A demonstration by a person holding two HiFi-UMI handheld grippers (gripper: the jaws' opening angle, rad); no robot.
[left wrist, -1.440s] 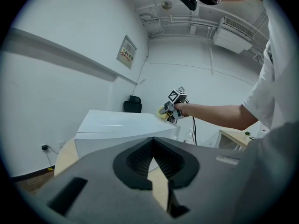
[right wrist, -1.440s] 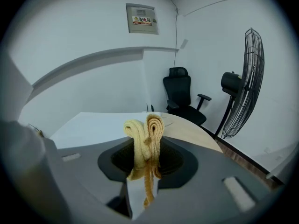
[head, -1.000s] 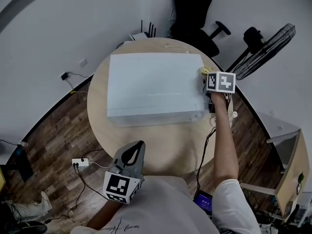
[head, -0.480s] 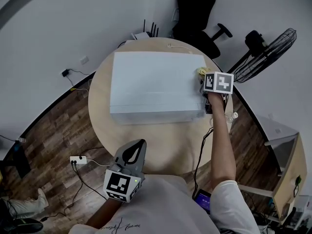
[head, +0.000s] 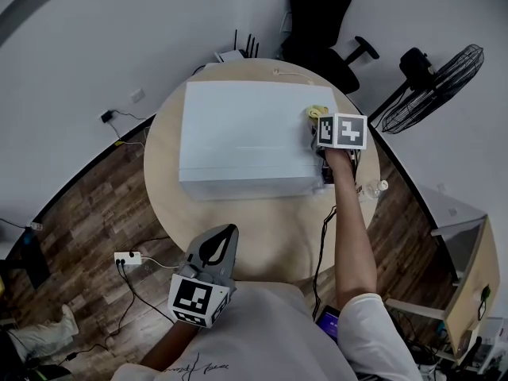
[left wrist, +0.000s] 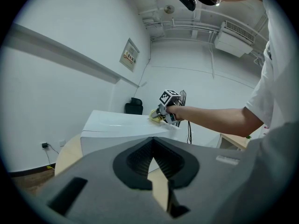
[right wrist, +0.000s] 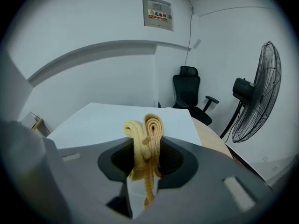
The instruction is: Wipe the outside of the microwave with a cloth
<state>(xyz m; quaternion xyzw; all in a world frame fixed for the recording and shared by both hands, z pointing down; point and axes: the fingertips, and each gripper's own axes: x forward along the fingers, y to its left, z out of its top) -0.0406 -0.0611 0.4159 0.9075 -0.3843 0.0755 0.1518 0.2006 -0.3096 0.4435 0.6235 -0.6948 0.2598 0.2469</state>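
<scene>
Yellow cloth (right wrist: pixel 148 129) (one) gripped by right tongs (right wrist: pixel 145 167) | one microwave (head: pixel 246 129) | left tongs (left wrist: pixel 153 153) closed

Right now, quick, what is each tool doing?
Left tool: closed, holding nothing.
Right tool: closed on the yellow cloth, at the top of the white microwave.

The right gripper (head: pixel 322 125), with the yellow cloth (head: pixel 317 112) clamped in it, has been carried leftward onto the microwave's (head: pixel 242 129) top right edge.
</scene>
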